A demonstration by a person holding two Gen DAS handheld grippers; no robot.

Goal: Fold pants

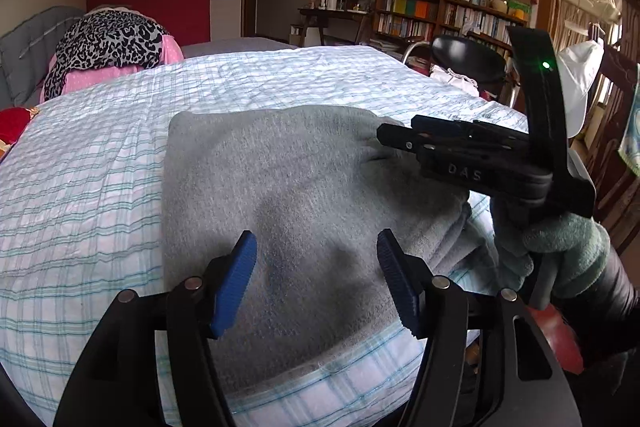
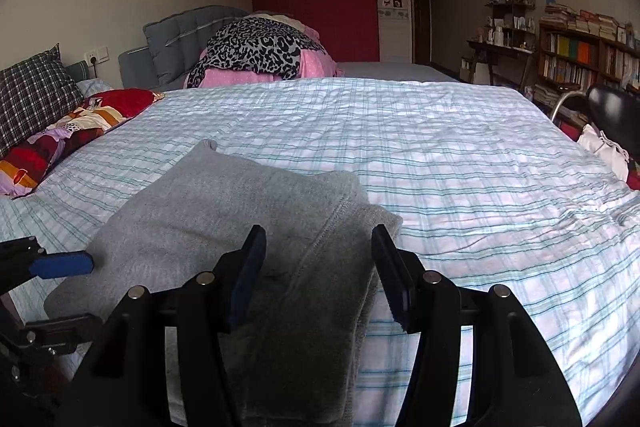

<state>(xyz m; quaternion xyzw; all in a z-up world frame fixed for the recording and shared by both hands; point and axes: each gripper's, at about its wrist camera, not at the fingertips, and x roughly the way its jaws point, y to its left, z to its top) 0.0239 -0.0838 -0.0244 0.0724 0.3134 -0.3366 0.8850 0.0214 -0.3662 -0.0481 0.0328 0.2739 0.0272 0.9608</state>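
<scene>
Bed (image 2: 460, 155) with blue-checked sheet fills both views. Folded grey pants (image 1: 280, 187) lie on it, centre-low in the left wrist frame, lower left in the right wrist frame. Left hand-held gripper (image 1: 316, 279): jaws about half apart over the pants, nothing pinched. Right hand-held gripper (image 2: 318, 275): jaws half apart, straddling the pants' right edge, pads not pressing. Gloved hand (image 1: 560, 251) holds it.

Only "DAS" legible, in raised letters on the black body of the right claw (image 1: 384, 143), just above the gloved hand (image 1: 560, 251).
</scene>
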